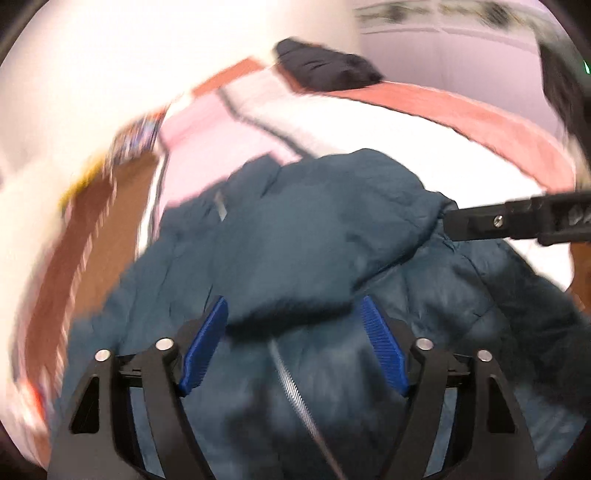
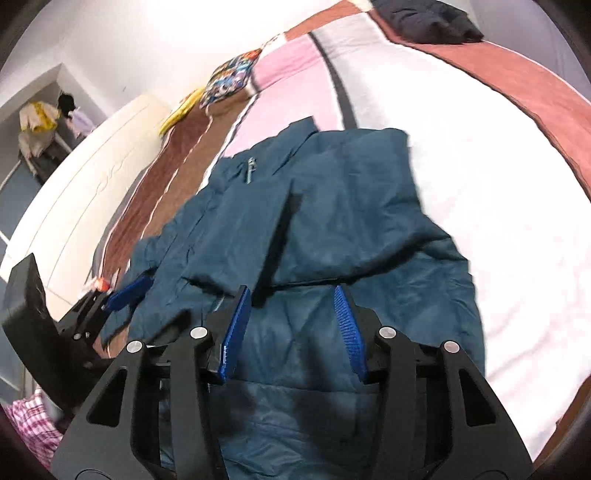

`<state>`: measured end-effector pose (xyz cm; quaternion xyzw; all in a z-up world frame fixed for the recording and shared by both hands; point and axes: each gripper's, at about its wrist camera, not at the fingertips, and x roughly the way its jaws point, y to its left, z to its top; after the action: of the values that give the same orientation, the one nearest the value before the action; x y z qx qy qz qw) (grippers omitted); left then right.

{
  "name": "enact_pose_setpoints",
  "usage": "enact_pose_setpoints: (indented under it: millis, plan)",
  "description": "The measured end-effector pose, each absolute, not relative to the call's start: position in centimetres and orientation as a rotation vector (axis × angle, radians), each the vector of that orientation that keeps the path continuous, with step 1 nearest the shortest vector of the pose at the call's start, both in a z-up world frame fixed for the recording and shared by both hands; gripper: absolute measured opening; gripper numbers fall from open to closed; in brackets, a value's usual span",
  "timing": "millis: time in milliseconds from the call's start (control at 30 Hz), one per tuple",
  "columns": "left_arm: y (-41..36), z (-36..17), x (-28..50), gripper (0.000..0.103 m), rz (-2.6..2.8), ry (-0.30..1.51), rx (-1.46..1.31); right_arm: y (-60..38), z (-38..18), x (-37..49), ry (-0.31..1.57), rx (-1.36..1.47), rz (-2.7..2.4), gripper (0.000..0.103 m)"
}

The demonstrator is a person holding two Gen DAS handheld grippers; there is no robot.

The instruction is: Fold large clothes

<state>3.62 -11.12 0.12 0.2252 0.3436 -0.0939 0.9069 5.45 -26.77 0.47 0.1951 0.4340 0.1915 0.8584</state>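
On the bed [image 2: 461, 177], teal jacket [image 2: 314, 221], left gripper [image 1: 295, 343] apart, right gripper [image 2: 291, 325] apart.

White walls [image 2: 155, 33]; bed [image 2: 480, 192], cream headboard [image 2: 85, 192].

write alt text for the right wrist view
A teal jacket lies partly folded on a bed with a pink, white and brown cover. The open right gripper hovers over its lower half. The left gripper is at the jacket's left edge.
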Motion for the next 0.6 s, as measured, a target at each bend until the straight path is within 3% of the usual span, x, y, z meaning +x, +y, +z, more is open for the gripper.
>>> enact_pose_setpoints:
  millis: [233,267,333,367,433,600]
  plan:
    - [-15.1,-4.3,7.4,0.073,-0.115,0.724,0.707,-29.3,-0.8,4.4,0.925,0.459,0.374,0.048]
    - [-14.9,-4.4,7.8,0.069,-0.102,0.729,0.715,-29.7,-0.9,4.3,0.923,0.465,0.368,0.048]
    - [-14.1,-4.0,8.3,0.044,-0.090,0.752,0.682,-30.1,-0.9,4.2,0.918,0.473,0.357,0.048]
    - [-13.2,-3.0,8.8,0.039,-0.099,0.774,0.613,-30.3,-0.9,4.2,0.914,0.477,0.352,0.048]
    - [-11.4,-1.3,9.1,0.018,-0.082,0.775,0.531,-30.4,-0.9,4.3,0.911,0.479,0.350,0.048]
    - [-4.9,3.1,9.8,0.009,0.017,0.749,0.319,-29.0,-0.9,4.3,0.920,0.458,0.374,0.048]
